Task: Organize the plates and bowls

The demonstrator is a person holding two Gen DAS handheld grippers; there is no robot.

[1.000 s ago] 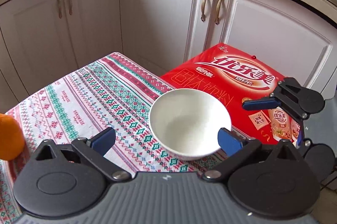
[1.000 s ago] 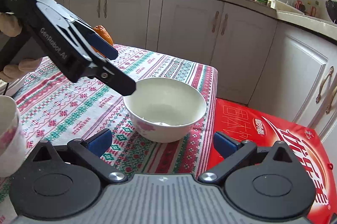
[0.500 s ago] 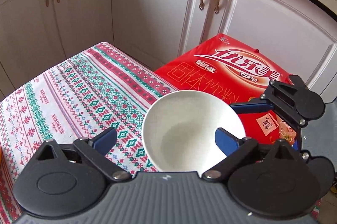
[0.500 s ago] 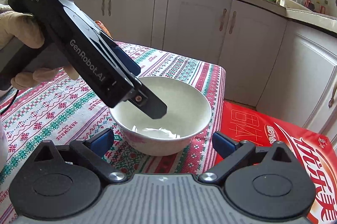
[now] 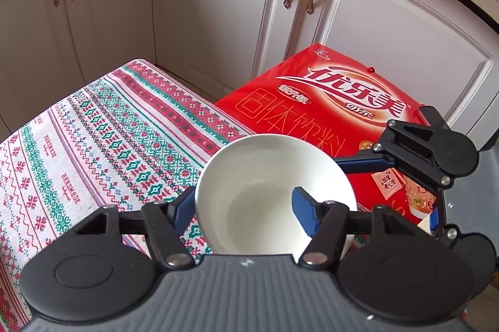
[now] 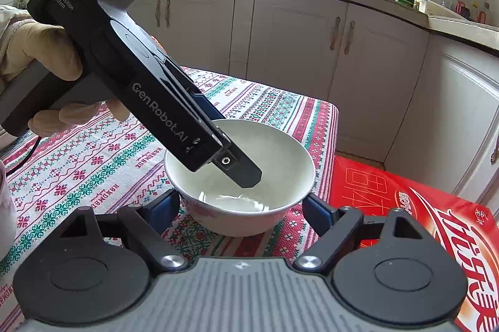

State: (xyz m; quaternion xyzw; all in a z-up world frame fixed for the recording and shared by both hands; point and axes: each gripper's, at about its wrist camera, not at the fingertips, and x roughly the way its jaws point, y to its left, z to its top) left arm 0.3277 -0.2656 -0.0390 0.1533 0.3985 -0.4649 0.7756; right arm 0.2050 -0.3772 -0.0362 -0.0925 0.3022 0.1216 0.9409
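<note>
A white bowl (image 5: 268, 191) (image 6: 246, 176) stands near the corner of the table with the patterned cloth (image 5: 103, 151). My left gripper (image 5: 241, 205) straddles the bowl's near rim, one blue pad outside it on the left and one inside the bowl; the jaws have narrowed on the wall. In the right wrist view the left gripper (image 6: 246, 176) reaches down into the bowl. My right gripper (image 6: 241, 207) is open with a pad on each side of the bowl's base, and also shows in the left wrist view (image 5: 402, 173).
A red printed box (image 5: 340, 113) (image 6: 414, 222) lies beside the table, lower than its edge. White cabinets (image 5: 218, 13) stand behind. Part of another white bowl (image 6: 4, 207) shows at the left edge of the right wrist view.
My left gripper has come down onto the bowl's rim and its jaws have narrowed around the wall. My right gripper has moved closer to the bowl.
</note>
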